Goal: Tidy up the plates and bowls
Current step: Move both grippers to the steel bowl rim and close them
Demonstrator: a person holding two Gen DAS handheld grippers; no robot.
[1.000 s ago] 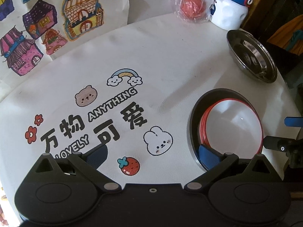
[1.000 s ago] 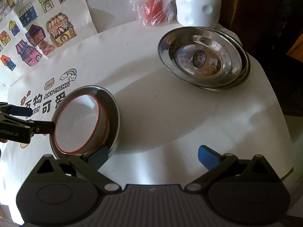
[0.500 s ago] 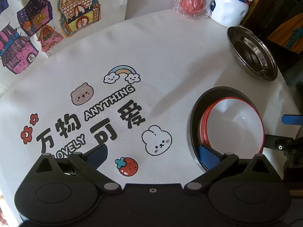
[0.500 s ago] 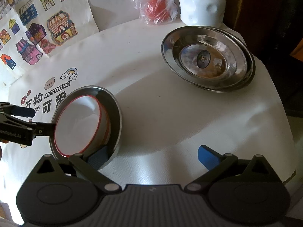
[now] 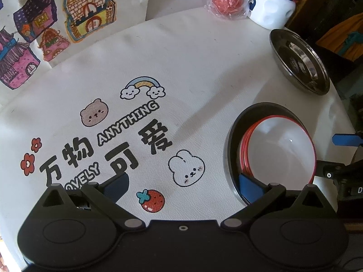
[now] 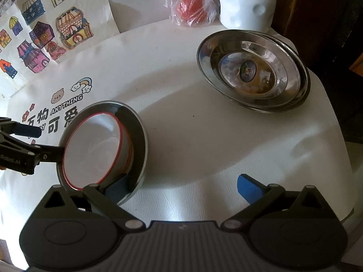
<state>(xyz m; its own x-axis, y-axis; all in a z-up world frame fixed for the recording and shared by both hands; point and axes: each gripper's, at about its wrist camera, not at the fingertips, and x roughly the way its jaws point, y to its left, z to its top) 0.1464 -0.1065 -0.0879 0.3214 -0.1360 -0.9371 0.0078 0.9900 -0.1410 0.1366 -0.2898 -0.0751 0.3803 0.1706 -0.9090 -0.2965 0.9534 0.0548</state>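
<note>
A round table [image 6: 204, 149] under a white printed cloth fills both views, with a sheet of coloured house drawings [image 5: 56, 29] hung behind it. The cloth [image 5: 181, 52] carries cartoon animals, a rainbow and a strawberry, with "ANYTHING", "LOVELY" and the characters 万物可爱.

Near the table's front sits a steel bowl [image 6: 139, 136], mouth upward, holding red-rimmed white bowls [image 6: 93, 151] nested and tilted inside it, leaning toward the left gripper's side. Toward the far right edge, well apart, a stack of steel plates [image 6: 251, 72] rests face up; a small sticker lies in the top plate's middle, its print too small to read.

The left gripper [image 5: 182, 184] has its jaws spread wide, one blue finger [image 5: 249, 187] inside the steel bowl by the nested bowls' rim. The right gripper [image 6: 181, 185] is likewise spread, its left finger [image 6: 118, 188] at the steel bowl's near edge.

Behind the plates stand a white bottle with a blue lid [image 6: 247, 4] and a red object in a clear plastic bag [image 6: 192, 9].
</note>
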